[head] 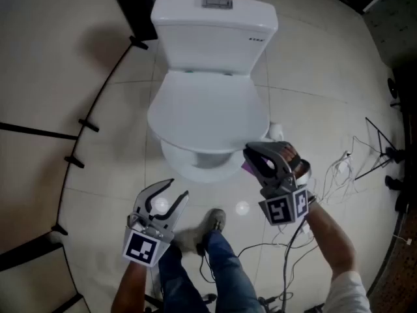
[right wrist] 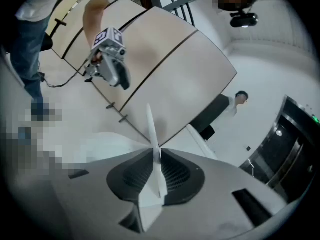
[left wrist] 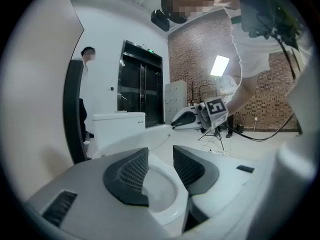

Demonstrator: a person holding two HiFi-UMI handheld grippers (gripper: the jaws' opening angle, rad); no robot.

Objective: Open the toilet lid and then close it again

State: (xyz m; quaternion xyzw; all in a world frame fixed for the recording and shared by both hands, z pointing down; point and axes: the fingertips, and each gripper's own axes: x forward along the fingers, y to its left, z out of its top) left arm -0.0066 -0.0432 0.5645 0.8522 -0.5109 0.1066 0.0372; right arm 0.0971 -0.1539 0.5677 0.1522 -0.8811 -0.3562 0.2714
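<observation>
head view: the toilet lid (head: 208,106) lay low over the toilet, with the bowl rim (head: 195,167) showing under its front edge, so it looked only slightly raised. the right gripper (head: 251,158) was pressed onto the lid's front right edge. the left gripper (head: 179,188) hovered just in front of the toilet, its jaws spread and nothing held. a small dark mark (head: 256,40) on the tank (head: 212,34) was too small to read. the cubes on the grippers carried square patterns, not words.

left gripper view: the left gripper (left wrist: 161,151) had its jaws apart with no object between them. beyond them the lid (left wrist: 135,136) sloped from the tank (left wrist: 117,126) toward the right gripper (left wrist: 175,125) at its edge. a green sign above the dark doors behind the toilet could not be read.

right gripper view: the right gripper (right wrist: 154,156) pinched the lid's thin white edge (right wrist: 151,126) between its pads.

judging by this, the lid was gripped and barely off the seat. whether this was the start of the opening or the end of the closing could not be told from these views.
</observation>
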